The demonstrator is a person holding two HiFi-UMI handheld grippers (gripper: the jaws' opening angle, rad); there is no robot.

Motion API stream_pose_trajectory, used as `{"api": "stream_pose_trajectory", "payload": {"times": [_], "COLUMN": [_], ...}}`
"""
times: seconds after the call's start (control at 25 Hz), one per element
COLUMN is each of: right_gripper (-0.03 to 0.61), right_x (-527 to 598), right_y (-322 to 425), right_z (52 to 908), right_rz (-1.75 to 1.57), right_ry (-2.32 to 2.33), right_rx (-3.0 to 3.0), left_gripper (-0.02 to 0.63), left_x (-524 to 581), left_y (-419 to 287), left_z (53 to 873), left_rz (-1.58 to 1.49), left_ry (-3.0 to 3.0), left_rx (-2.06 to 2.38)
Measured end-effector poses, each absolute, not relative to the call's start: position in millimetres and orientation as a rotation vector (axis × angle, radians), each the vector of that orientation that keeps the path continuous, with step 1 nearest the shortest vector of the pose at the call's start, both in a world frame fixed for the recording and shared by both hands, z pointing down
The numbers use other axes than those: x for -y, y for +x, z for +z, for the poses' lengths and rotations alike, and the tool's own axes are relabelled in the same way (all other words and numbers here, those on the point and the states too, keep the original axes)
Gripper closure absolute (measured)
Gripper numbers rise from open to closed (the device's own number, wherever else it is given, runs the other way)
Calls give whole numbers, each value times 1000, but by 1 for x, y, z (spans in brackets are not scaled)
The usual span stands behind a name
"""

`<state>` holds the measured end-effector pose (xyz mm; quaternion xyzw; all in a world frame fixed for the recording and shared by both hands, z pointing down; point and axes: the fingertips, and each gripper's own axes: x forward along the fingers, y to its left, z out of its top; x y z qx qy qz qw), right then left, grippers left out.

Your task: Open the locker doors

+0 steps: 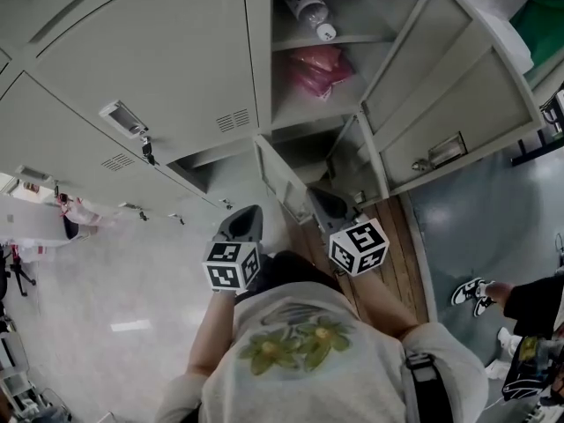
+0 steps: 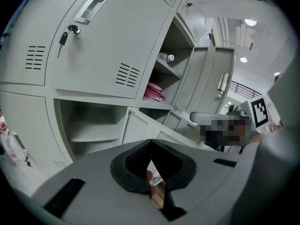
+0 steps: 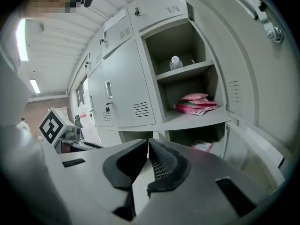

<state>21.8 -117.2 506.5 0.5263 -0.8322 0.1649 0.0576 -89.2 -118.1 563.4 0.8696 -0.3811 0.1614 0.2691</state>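
The door that remains for you is the closed locker door [image 2: 101, 41], the one with the recessed handle [image 2: 90, 8] and a key [image 2: 65, 33] hanging in its lock. From your left gripper [image 2: 151, 146] it lies up and to the left, well apart from the jaws, and nothing touches it. The handle stands upright on the door, with its long side running from top to bottom, as the right gripper view shows. So I judge that the jaws must come to it from the front.

Your left gripper is the nearer one. In the head view it sits just below this door. Your right gripper [image 1: 324, 204] is in front of the column that is already open, where a pink bundle [image 3: 197, 102] lies on the lower shelf and a bottle [image 3: 175, 62] is on the upper one. The open door [image 1: 449, 86] of that column swings out to the right. The compartment under the closed door is open also.

Both grippers are closed. The pads of the left gripper meet at their tips and nothing is between them. The pads of the right gripper are pressed together too, and it carries nothing. I think you must open the left jaws before they reach the handle.
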Motion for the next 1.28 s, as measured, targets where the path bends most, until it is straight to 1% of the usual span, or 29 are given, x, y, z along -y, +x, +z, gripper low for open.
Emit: {"api": "stream_pose_trajectory", "payload": {"times": [0.24, 0.48, 1.28], "right_gripper": [545, 546, 549], "right_x": [115, 109, 105], "right_y": [-19, -41, -48], "right_z": [506, 515, 517], "right_rz": [479, 493, 504], "right_ry": [1486, 1403, 1382], "right_rx": [2590, 2602, 2593], "left_gripper": [584, 584, 584], "left_x": [119, 120, 118], "left_y": [-97, -101, -101], "left_z": [555, 551, 552], "left_rz": [413, 395, 380], "left_ry": [2341, 2339, 2340], "left_rx": [1056, 1071, 1055]}}
